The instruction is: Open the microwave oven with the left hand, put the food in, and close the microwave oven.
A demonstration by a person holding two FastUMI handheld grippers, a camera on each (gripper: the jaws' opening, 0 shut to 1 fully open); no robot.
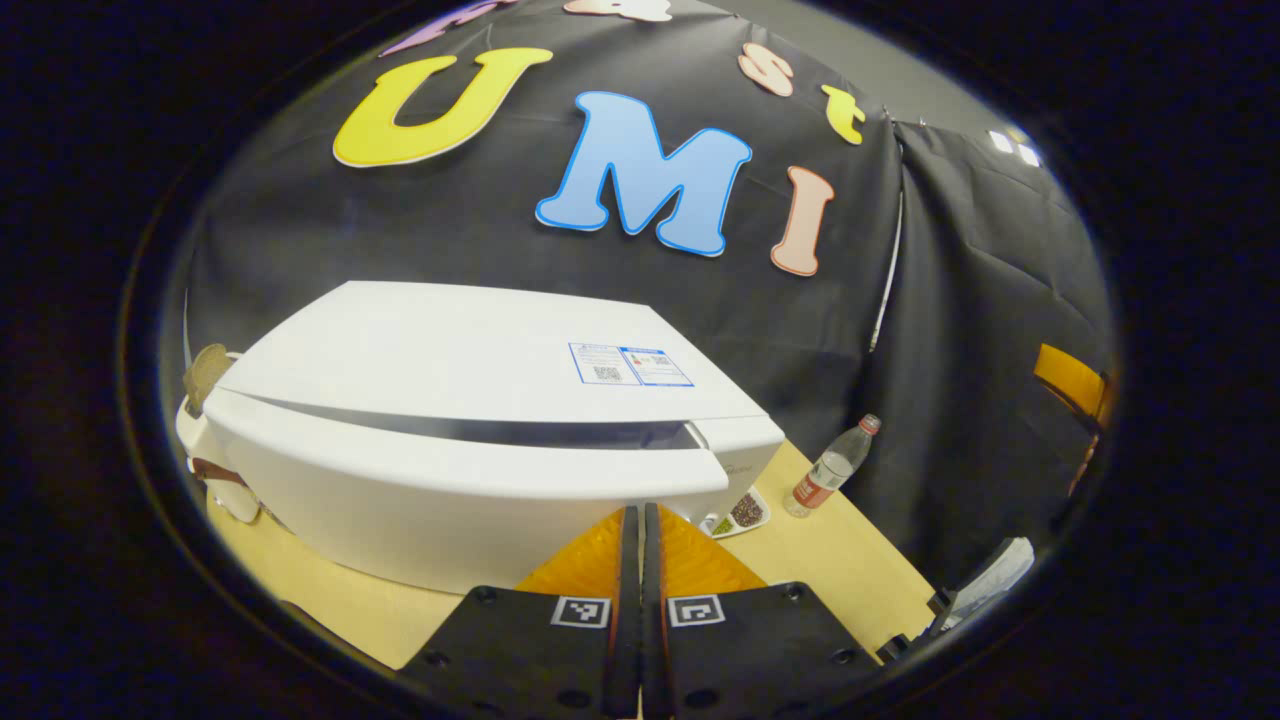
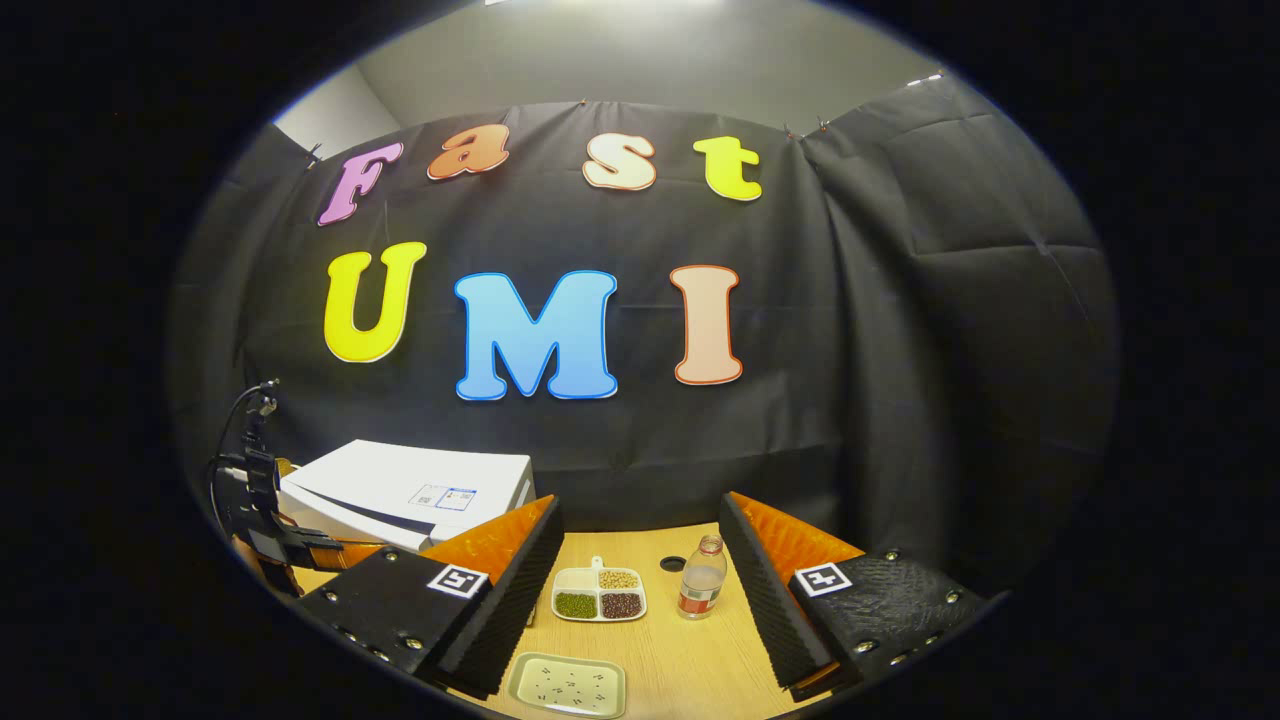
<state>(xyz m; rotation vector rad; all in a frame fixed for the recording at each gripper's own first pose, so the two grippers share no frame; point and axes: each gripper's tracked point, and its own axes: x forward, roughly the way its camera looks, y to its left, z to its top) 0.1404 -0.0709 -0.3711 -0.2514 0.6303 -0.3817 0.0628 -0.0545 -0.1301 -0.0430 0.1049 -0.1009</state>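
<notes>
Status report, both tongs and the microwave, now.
Left tongs shut, empty, at the microwave front. Right tongs open, empty, above the food tray. Door shut. Bottle stands beside the tray.

I see the white microwave oven [image 1: 470, 430] on the desk [image 2: 680, 650], its door just ajar with a dark slit along the top edge. My food, a divided tray of beans [image 2: 599, 594], lies flat beside it.

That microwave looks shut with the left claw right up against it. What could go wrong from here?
The left gripper is closed, fingers together, near the microwave door's right end; it may slip off instead of pulling it open. The bottle stands upright beside the divided food tray, so the open right gripper could topple it while reaching.
</notes>
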